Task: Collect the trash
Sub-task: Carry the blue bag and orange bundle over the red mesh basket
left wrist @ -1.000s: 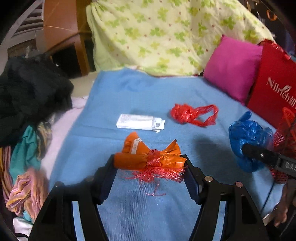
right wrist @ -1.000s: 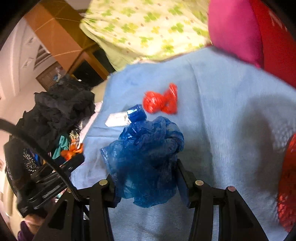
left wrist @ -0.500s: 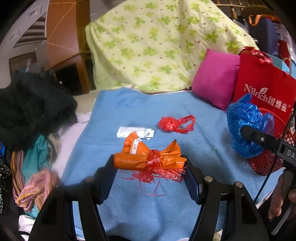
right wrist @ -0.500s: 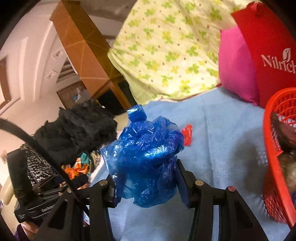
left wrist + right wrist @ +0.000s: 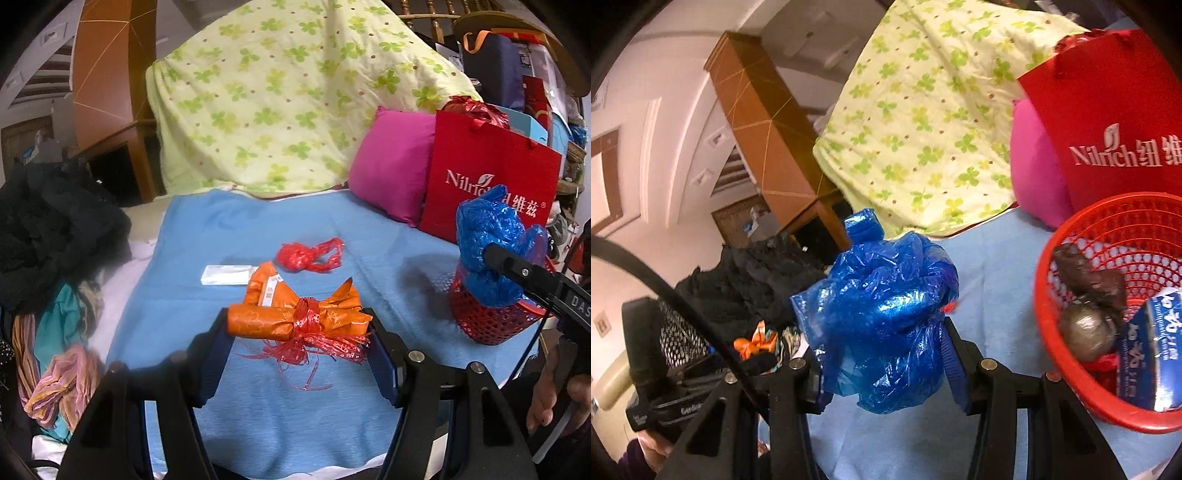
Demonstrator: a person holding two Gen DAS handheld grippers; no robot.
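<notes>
Two views from hand-held tools over a bed covered by a light blue blanket [image 5: 229,236].

Left wrist view: the left tool [image 5: 299,332], low in the centre of the frame, is closed on an orange wrapper bundle [image 5: 291,317] tied with red raffia, held crosswise between its two fingers above the blanket. Beyond it on the blanket lie a white packet [image 5: 225,275] and, just right of that, a crumpled red plastic bag [image 5: 310,254]. At the right edge the right tool [image 5: 495,258] holds a blue plastic bag [image 5: 491,236] above a red mesh basket [image 5: 487,321]. A pink cushion [image 5: 391,173] and a red paper bag [image 5: 491,173] stand at the upper right, in front of a green clover-print quilt [image 5: 288,103]. Dark clothing [image 5: 51,229] is heaped at the left.

Right wrist view: the blue plastic bag [image 5: 882,321] fills the centre, pinched between the right tool's [image 5: 882,354] fingers. The red mesh basket [image 5: 1049,295] sits at the right edge, already containing a dark wrapper, a grey ball and a blue-and-white packet. The left tool [image 5: 753,350] with its orange bundle shows small at the lower left.
</notes>
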